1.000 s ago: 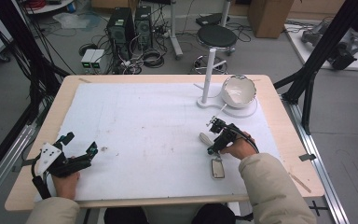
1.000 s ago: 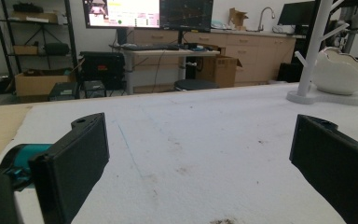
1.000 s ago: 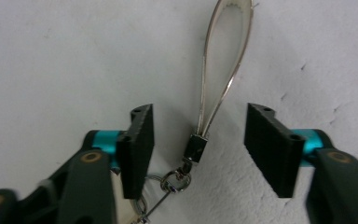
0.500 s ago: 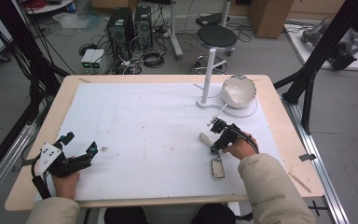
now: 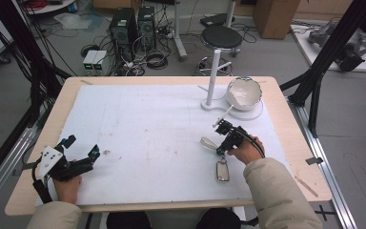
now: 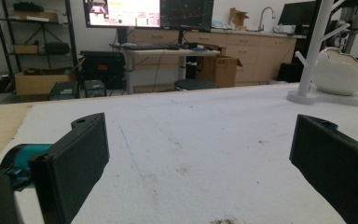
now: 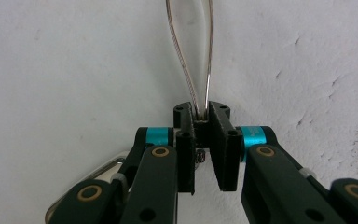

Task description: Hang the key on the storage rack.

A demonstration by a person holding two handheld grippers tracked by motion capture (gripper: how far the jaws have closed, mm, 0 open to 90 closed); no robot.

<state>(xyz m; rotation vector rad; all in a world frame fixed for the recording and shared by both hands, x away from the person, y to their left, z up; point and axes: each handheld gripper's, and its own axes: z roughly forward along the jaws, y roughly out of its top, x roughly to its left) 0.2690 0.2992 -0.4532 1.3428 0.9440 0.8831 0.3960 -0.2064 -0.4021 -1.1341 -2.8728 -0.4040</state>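
A silver key fob point(image 5: 222, 171) lies on the white mat, and its thin metal loop point(image 5: 208, 142) reaches up and left from it. My right gripper point(image 5: 220, 148) is shut on the base of that loop, low over the mat at the right front. In the right gripper view the loop point(image 7: 198, 56) runs away from the pinched jaws of the right gripper point(image 7: 201, 117), with the fob point(image 7: 98, 179) at the lower left. My left gripper point(image 5: 82, 145) rests open near the front left. In its own view the left gripper point(image 6: 200, 154) holds nothing between its wide jaws.
A white branched stand point(image 5: 211, 71) on a round base and a white bowl point(image 5: 243, 93) sit at the back right, also seen as the stand point(image 6: 314, 46) and bowl point(image 6: 342, 72) ahead of the left gripper. The white mat point(image 5: 147, 124) covers the wooden table point(image 5: 295, 138).
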